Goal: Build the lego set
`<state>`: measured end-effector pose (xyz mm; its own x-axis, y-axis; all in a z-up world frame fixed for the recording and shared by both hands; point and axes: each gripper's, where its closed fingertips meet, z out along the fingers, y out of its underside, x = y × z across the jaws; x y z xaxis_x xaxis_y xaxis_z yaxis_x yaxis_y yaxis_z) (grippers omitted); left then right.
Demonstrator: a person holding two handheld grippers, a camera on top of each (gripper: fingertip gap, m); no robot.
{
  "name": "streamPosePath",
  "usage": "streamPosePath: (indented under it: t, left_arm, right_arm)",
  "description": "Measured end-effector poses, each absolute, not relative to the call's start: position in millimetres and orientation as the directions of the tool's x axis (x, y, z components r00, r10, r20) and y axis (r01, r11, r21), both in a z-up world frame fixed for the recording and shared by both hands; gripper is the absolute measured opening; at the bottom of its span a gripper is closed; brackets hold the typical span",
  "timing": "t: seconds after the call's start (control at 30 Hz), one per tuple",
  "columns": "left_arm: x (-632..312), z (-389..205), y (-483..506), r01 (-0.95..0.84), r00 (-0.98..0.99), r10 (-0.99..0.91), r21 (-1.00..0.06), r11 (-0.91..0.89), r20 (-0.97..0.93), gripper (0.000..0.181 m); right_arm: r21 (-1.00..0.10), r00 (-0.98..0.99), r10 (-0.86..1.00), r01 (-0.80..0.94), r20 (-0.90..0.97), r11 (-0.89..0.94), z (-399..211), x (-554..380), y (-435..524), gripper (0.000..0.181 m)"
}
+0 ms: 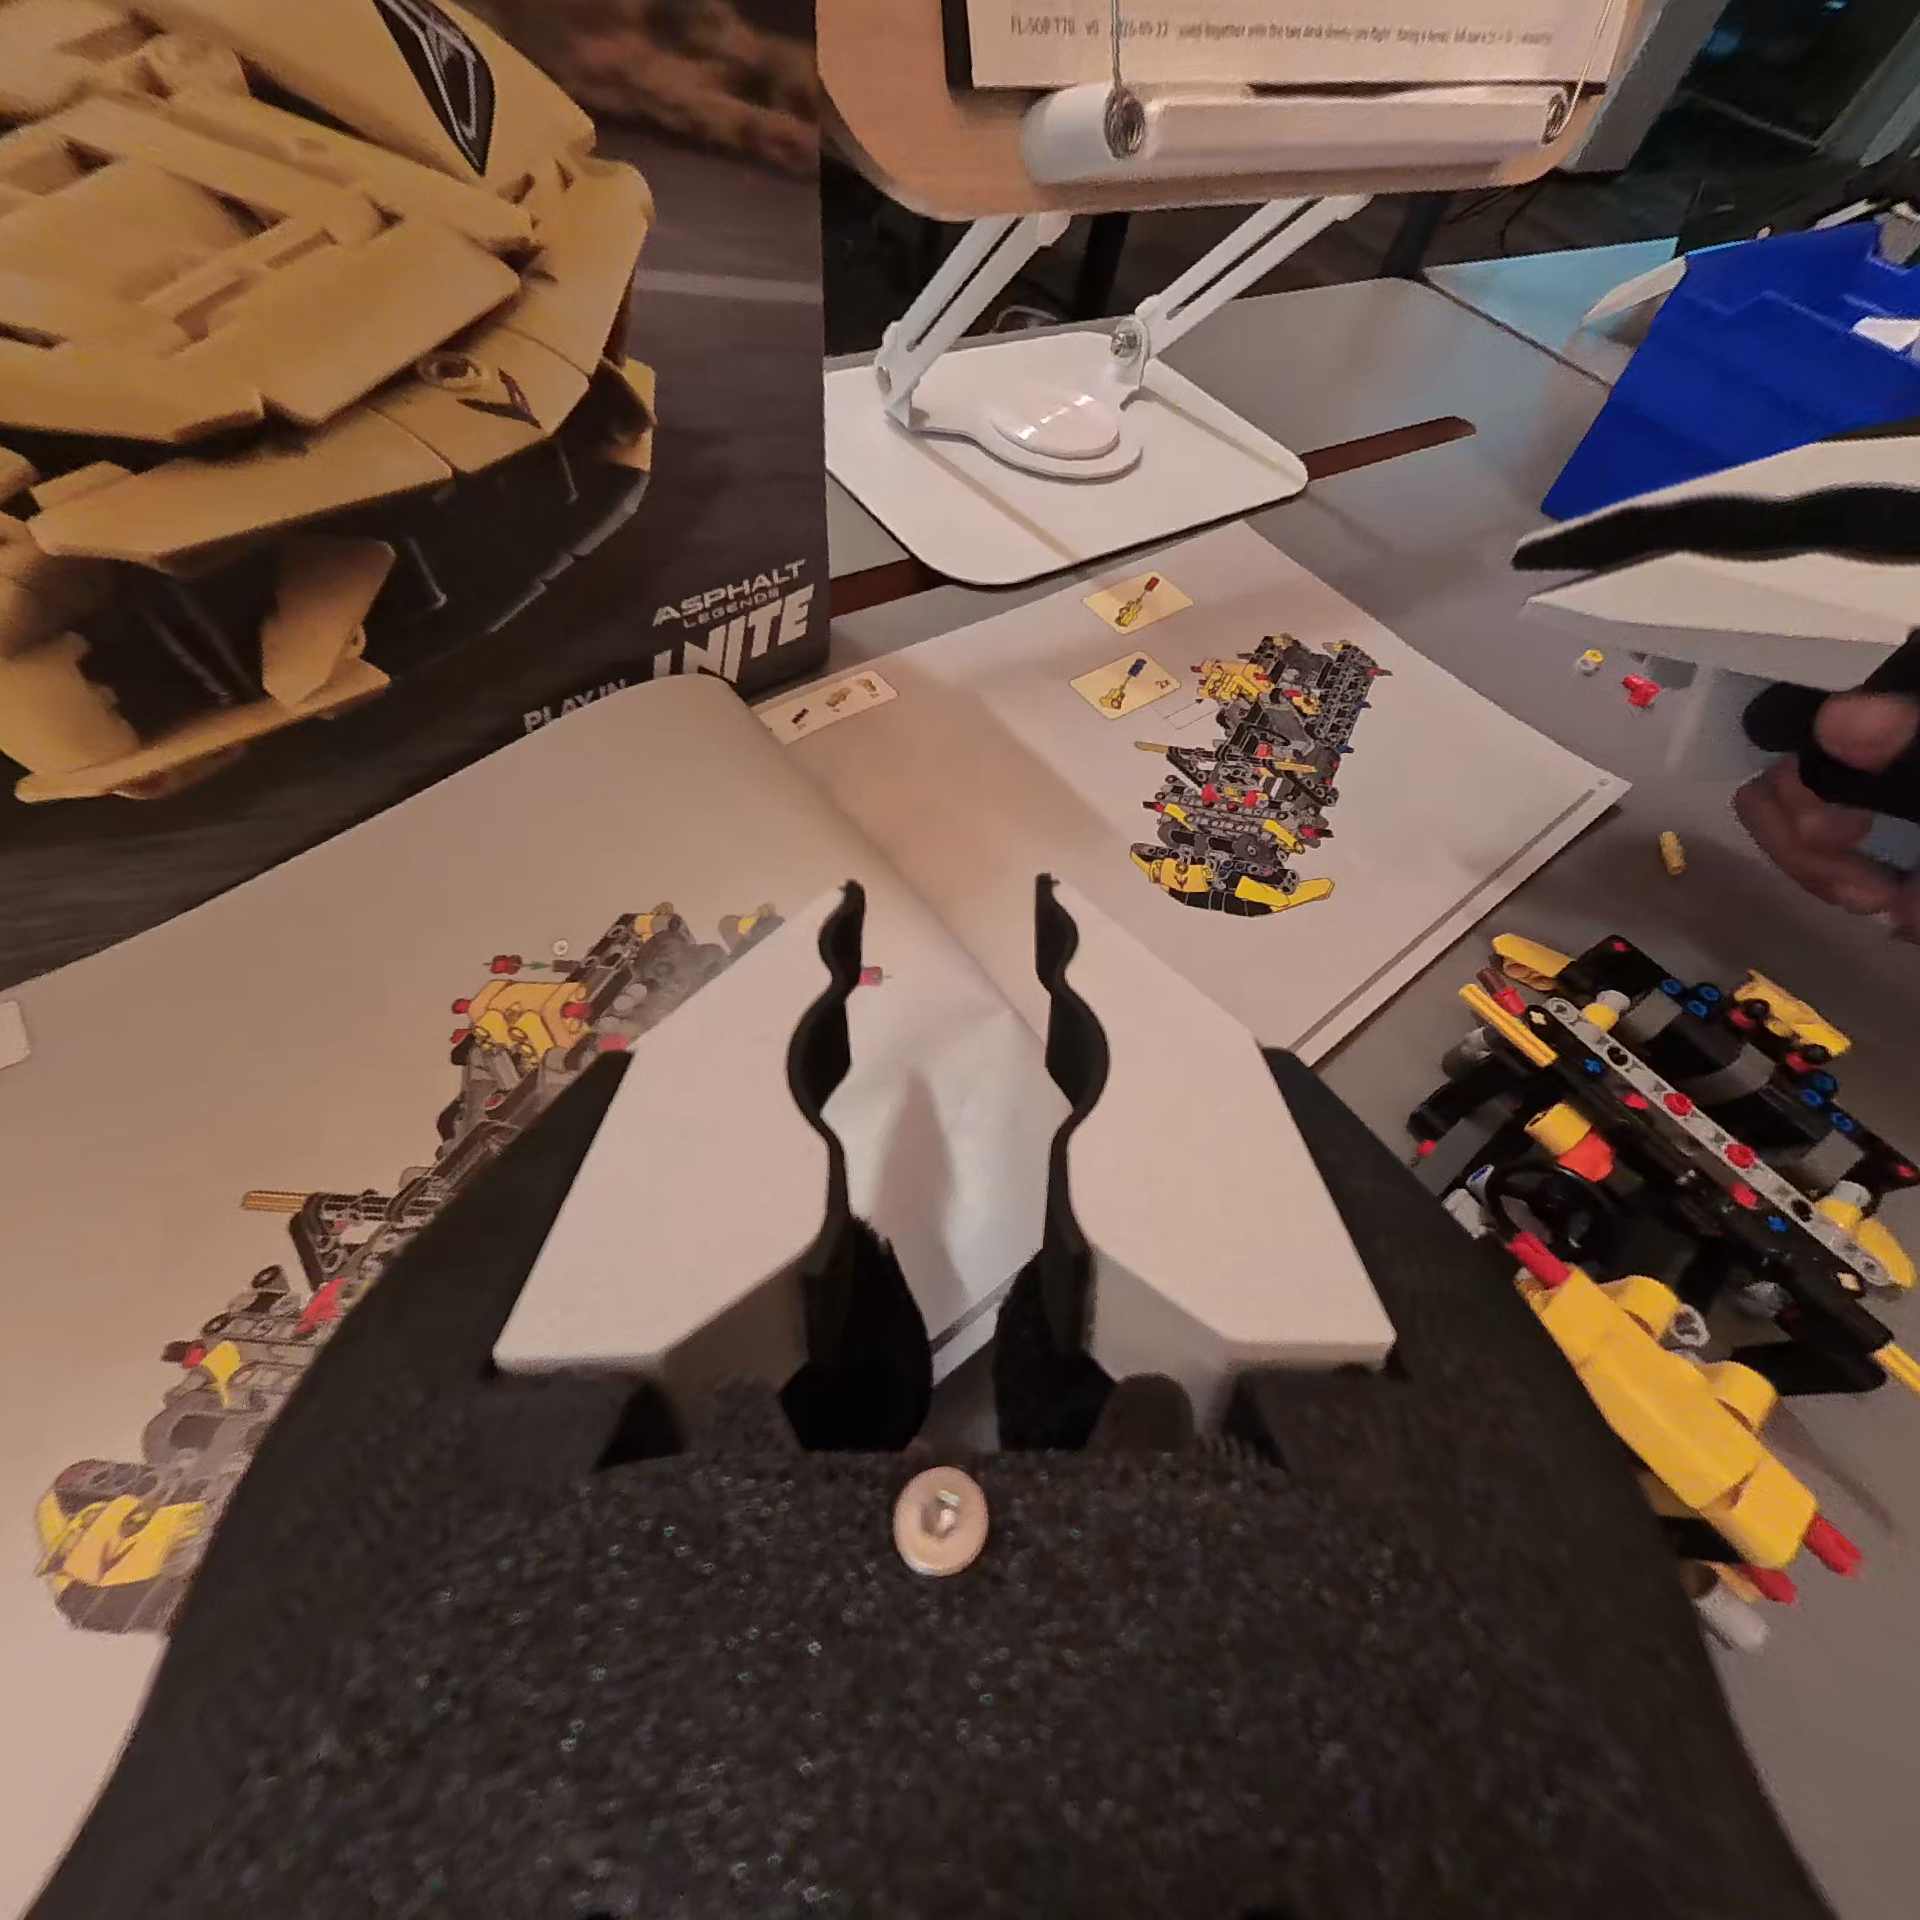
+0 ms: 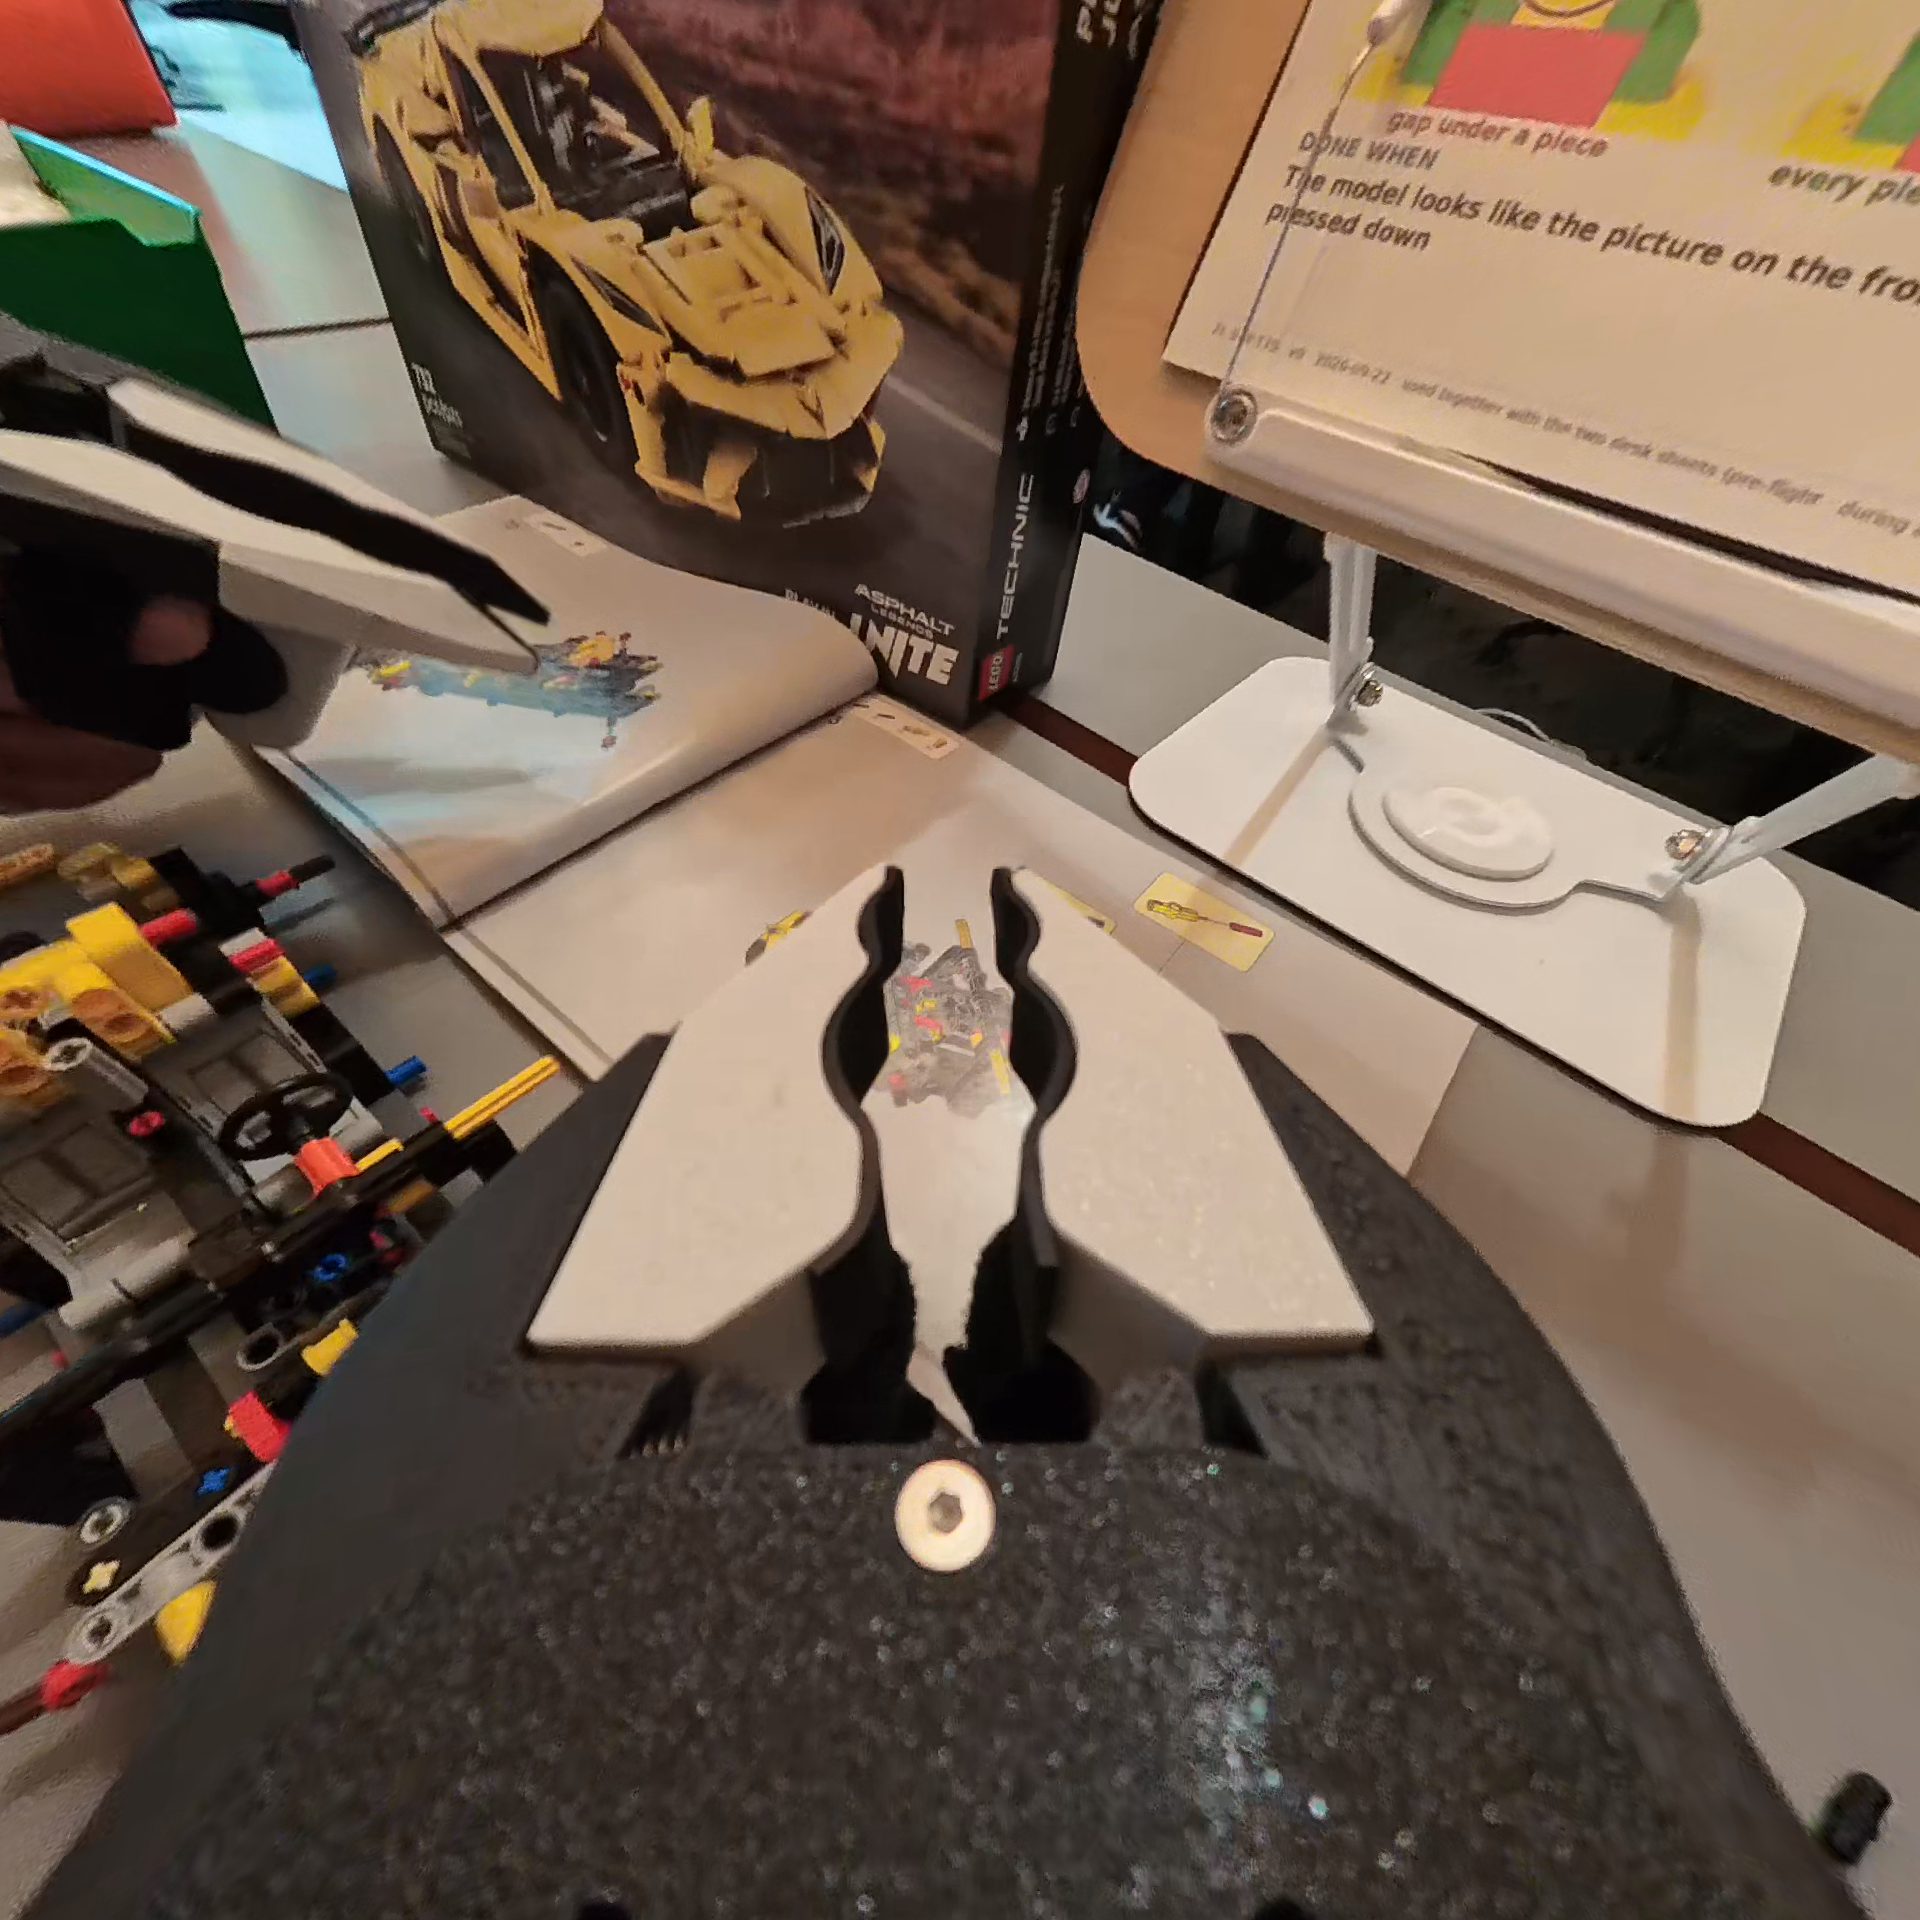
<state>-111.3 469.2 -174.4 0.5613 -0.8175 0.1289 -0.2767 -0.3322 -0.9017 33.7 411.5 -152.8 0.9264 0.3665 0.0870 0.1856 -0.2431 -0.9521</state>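
Left wrist view first, reading left to right: the set's box (image 1: 395, 343) stands at the far left, the open instruction booklet (image 1: 727, 831) lies under my left gripper (image 1: 948, 894), and the half-built model (image 1: 1662, 1195) sits on the table to the near right. My left gripper hangs over the booklet's gutter with its jaws parted and nothing between them. A few loose small parts (image 1: 1636, 686) lie far right, near the hand (image 1: 1849, 790) that holds the other tool.

Right wrist view, same order: the model (image 2: 208, 1143) is at the near left, the booklet (image 2: 623, 769) beyond it, the box (image 2: 727, 312) standing behind, and a white stand (image 2: 1558, 935) carrying a printed sheet at the right. My right gripper (image 2: 948, 883) is also released and empty, held above the booklet's right page.

I judge the step in hand to be reading the page, then fetching the next small piece. To do it well, I would match the pictured sub-step to the model's real orientation before reaching, take one loose pin at a time, pinch it across its length near the fingertips, and steady the chassis with the other tool while pressing in.

The table (image 1: 1455, 343) is a smooth grey top with a dark seam across it; light is dim and warm. A blue bin (image 1: 1745, 353) sits far right, and green and red ones (image 2: 114, 229) far left.
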Motion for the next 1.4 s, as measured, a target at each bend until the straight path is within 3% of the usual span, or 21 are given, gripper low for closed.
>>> streamPosePath:
  t: [0.33,0.87,1.4]
  left_arm:
    - [-125,-154,480,-0.369,0.641,-0.74,-0.927,-0.067,-0.201,0.023]
    - [-122,-166,477,-0.247,0.627,-0.779,-0.942,-0.227,0.023,0.023]
    - [-120,-169,474,-0.298,0.619,-0.784,-0.937,-0.185,-0.042,0.024]
  right_arm:
    - [-0.939,0.926,0.371,0.183,0.065,-0.291,-152,31,393,0.018]
    - [-0.939,0.939,0.34,0.158,0.047,-0.306,-156,36,390,0.022]
    - [-0.928,0.937,0.346,0.168,0.046,-0.333,-160,38,387,0.02]
